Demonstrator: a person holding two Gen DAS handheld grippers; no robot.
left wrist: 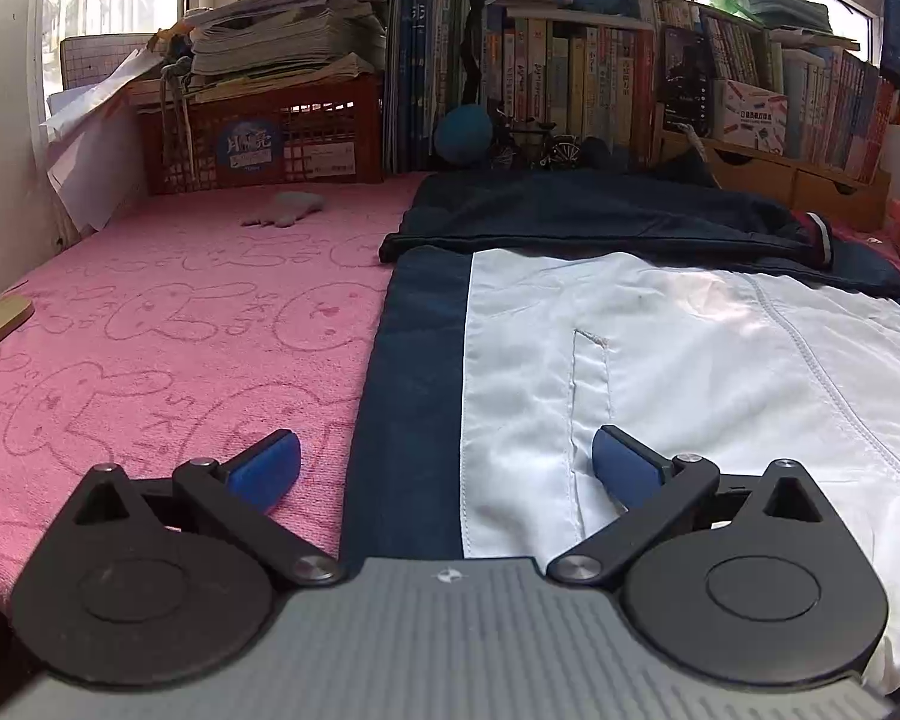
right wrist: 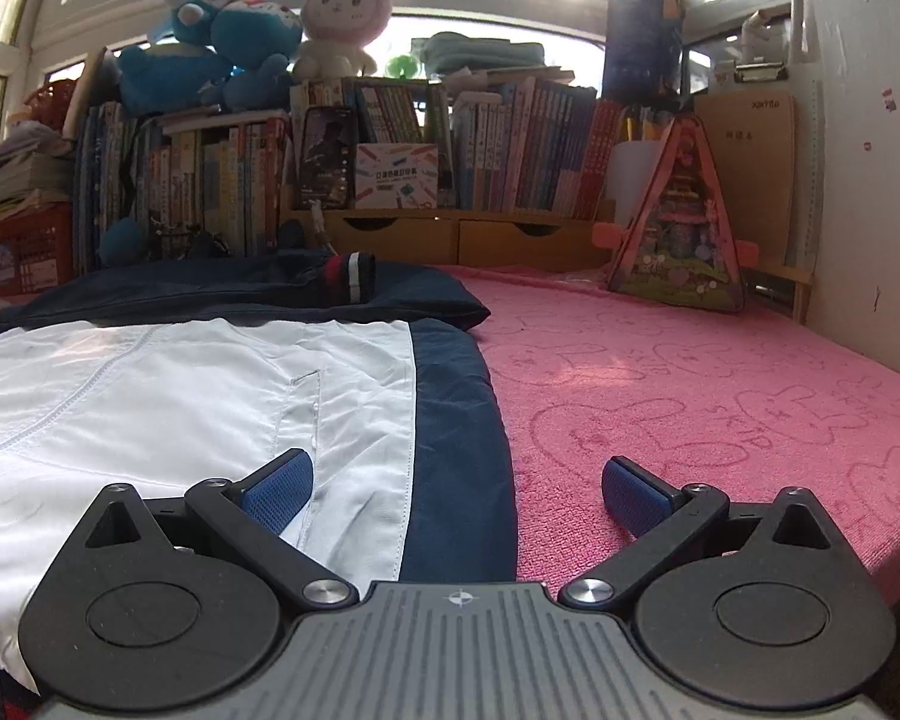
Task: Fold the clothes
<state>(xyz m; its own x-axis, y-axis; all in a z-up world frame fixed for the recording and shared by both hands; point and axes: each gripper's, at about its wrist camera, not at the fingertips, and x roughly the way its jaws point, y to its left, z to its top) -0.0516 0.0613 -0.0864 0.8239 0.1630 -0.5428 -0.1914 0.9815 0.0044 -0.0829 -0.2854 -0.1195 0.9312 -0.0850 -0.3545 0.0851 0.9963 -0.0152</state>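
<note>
straddling the two side edges of the jacket (left wrist: 660, 348), both tools sit low at the near hem with nothing gripped. the left gripper (left wrist: 447, 468) has its blue pads spread wide, one over the pink blanket (left wrist: 168, 324) and the other over the white panel, with the navy side stripe (left wrist: 414, 390) running between them. the right gripper (right wrist: 457, 483) mirrors it: spread wide and empty, its left pad over white cloth, its right pad over bare blanket, the navy edge between.

the jacket lies flat and face up on the blanket, a white body with navy side bands and a slit pocket on each half. further back, the sleeves are already folded across the chest as a dark band, and a striped cuff (right wrist: 351, 277) rests on top near the middle. so the step in hand looks like the lengthwise fold: the sleeves are in, and the bottom has yet to be brought up.

the next move, as i judge it, calls for each tool to dip to its corner of the hem, close on both layers of cloth, then lift and carry the hem forward together towards the collar. the two must rise evenly, or the fabric may skew and the sleeves may slip off.

behind the jacket stands a bookshelf (right wrist: 390, 150), with plush toys (right wrist: 234, 42) along its top.
</note>
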